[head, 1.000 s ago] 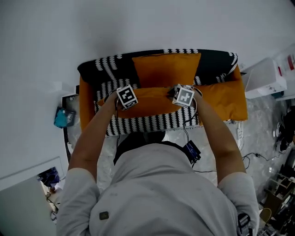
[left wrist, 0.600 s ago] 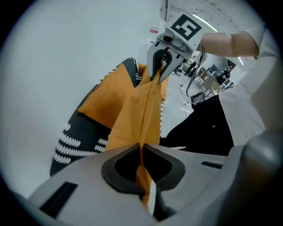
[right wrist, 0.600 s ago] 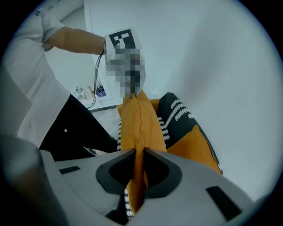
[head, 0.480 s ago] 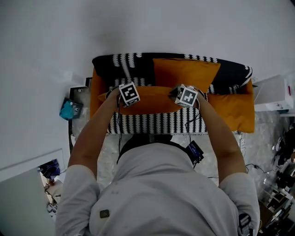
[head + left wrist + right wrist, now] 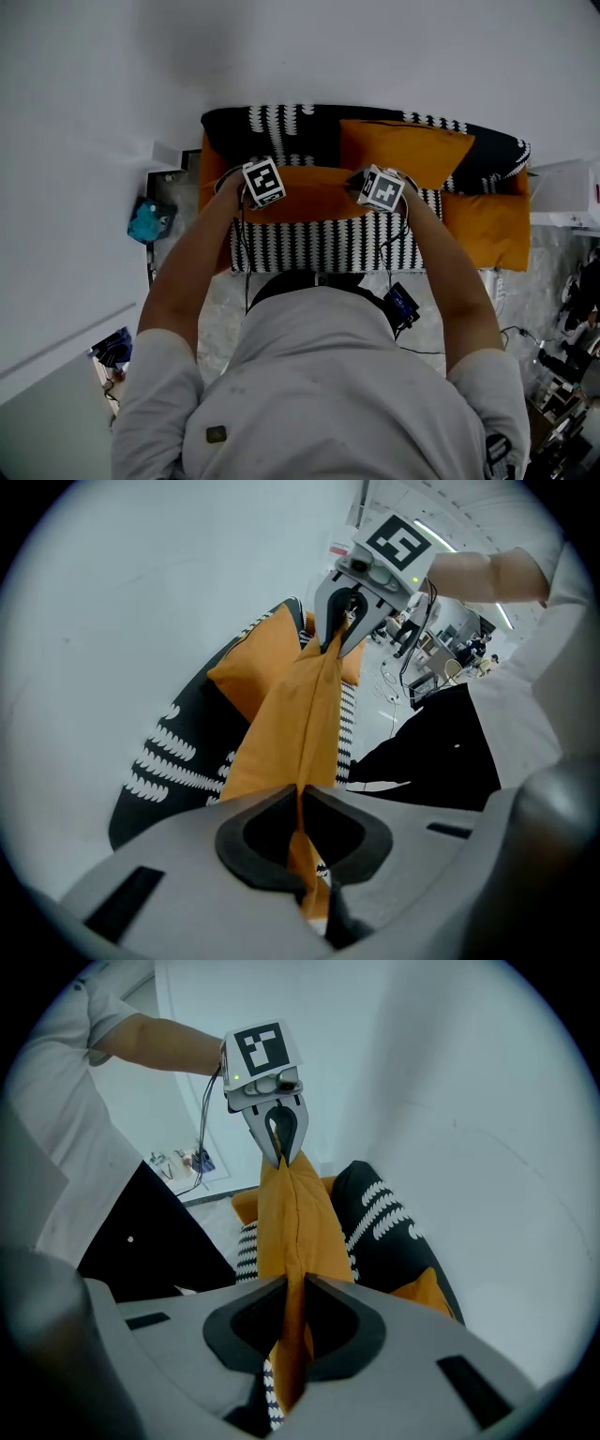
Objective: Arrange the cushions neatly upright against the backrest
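Both grips are on! The left hand-held gripper (image 5: 302, 829) has its jaws pinched almost together on one end of the flat orange fabric cushion (image 5: 300, 714). The right hand-held gripper (image 5: 289, 1321) is clamped just as tightly on the opposite end, so the cushion runs taut from one to the other. In the head view it sits at frame centre, between the black-and-white striped sofa seat (image 5: 319, 246) below and the black patterned backrest (image 5: 281, 127) above. Up and right of centre, a second orange cushion (image 5: 408, 152) stands upright against that backrest, just beyond the right hand-held gripper.
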`<action>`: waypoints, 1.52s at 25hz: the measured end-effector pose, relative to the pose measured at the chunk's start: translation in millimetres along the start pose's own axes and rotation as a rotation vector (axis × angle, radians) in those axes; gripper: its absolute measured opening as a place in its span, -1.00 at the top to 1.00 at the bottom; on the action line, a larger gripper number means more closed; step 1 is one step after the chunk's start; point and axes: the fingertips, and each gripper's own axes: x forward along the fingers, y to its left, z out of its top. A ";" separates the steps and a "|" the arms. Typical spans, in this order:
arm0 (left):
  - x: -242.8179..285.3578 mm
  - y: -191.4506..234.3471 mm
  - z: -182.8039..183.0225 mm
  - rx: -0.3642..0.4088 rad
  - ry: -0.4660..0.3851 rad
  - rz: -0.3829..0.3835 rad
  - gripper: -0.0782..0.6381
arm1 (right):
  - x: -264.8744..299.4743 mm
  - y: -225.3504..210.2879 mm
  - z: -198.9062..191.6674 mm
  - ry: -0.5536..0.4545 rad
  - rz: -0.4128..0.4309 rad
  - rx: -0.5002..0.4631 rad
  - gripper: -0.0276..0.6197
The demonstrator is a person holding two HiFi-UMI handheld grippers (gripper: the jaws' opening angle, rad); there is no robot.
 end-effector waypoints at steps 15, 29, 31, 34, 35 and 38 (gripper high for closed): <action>9.6 112.0 -47.5 0.016 0.007 -0.035 0.72 | 67.7 -77.1 56.7 0.031 -0.004 0.033 0.74; 34.0 181.3 -68.3 0.007 0.010 -0.023 0.72 | 112.0 -129.3 74.1 0.068 -0.018 0.023 0.74; 35.5 187.5 -71.7 0.007 0.009 -0.020 0.72 | 117.3 -133.9 76.7 0.077 -0.025 0.016 0.74; 37.3 195.9 -77.5 0.006 0.011 -0.018 0.71 | 126.3 -141.5 80.9 0.081 -0.036 0.009 0.74; 38.6 198.8 -78.7 0.004 0.011 -0.018 0.71 | 129.2 -144.2 81.2 0.081 -0.038 0.007 0.74; 43.1 208.1 -78.0 0.000 0.004 -0.017 0.71 | 136.2 -153.8 80.1 0.086 -0.045 0.007 0.74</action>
